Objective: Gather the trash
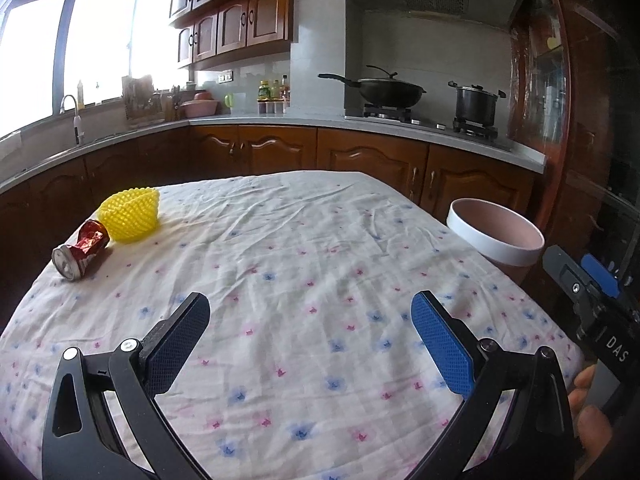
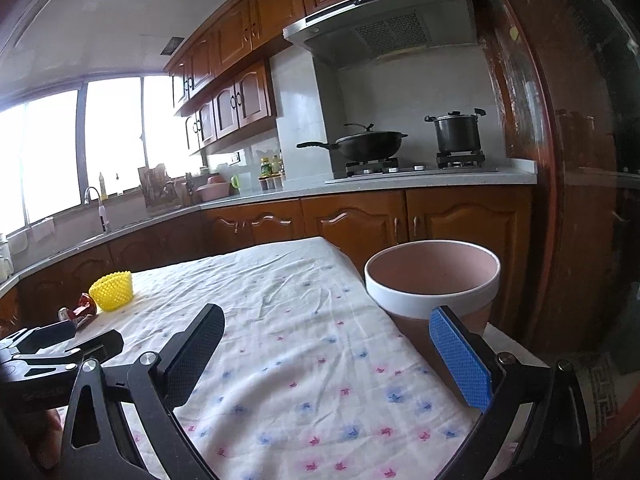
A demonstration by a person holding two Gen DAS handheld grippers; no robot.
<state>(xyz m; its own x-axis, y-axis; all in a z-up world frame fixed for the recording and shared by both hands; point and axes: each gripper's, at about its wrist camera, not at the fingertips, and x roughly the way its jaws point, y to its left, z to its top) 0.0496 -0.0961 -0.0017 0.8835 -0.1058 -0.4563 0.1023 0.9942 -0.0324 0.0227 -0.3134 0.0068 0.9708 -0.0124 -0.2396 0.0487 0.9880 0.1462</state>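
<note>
A crushed red soda can (image 1: 81, 253) lies on its side at the table's far left, touching a yellow foam mesh cup (image 1: 130, 214) behind it. Both also show small in the right wrist view, the can (image 2: 80, 310) and the mesh cup (image 2: 112, 290). A pink bin with a white rim (image 1: 496, 236) stands off the table's right edge; it is close in the right wrist view (image 2: 432, 280). My left gripper (image 1: 310, 322) is open and empty over the table's middle. My right gripper (image 2: 326, 344) is open and empty near the bin.
The table wears a white floral cloth (image 1: 304, 280). Behind it runs a kitchen counter (image 1: 280, 122) with a sink, bottles, a wok (image 1: 384, 90) and a pot (image 1: 476, 104) on the stove. A wooden door frame (image 1: 560, 120) stands at right.
</note>
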